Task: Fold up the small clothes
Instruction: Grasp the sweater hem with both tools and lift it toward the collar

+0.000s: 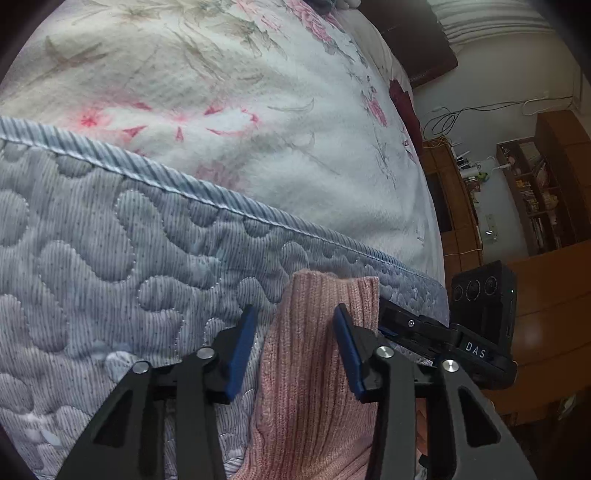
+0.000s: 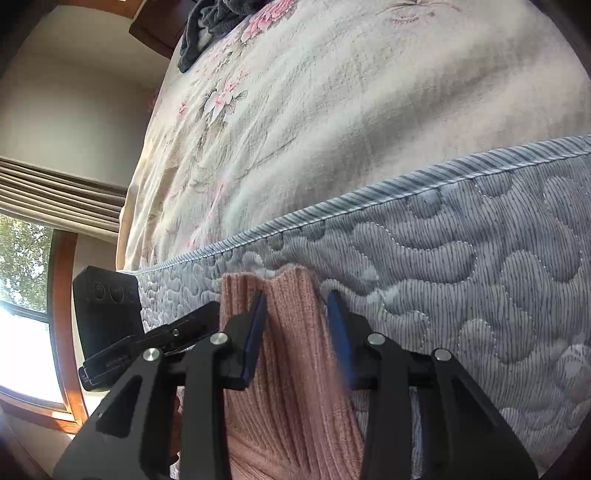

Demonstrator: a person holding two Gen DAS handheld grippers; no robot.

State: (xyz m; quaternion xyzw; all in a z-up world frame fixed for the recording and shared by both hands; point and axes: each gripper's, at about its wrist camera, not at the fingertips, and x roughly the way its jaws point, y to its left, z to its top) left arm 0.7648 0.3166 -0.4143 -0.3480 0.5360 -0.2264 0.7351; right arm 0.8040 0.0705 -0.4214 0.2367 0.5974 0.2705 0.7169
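A pink ribbed knit garment (image 1: pixel 325 369) hangs in front of the quilted blue mattress side (image 1: pixel 110 258). In the left wrist view my left gripper (image 1: pixel 293 332) stands open around it. A thin strip of mattress shows between the left pad and the cloth, and the cloth runs on behind the right pad. In the right wrist view the same garment (image 2: pixel 291 350) fills the gap of my right gripper (image 2: pixel 297 321). Both blue pads touch the bunched knit, and the right pad is blurred. Each view shows the other gripper (image 1: pixel 436 332) (image 2: pixel 155 339) right beside the cloth.
A floral bedspread (image 1: pixel 240 92) covers the bed above the mattress piping. A dark cloth heap (image 2: pixel 207 26) lies at the far end of the bed. Wooden floor and shelves (image 1: pixel 535 192) are off to one side, and a window with curtains (image 2: pixel 29 277) to the other.
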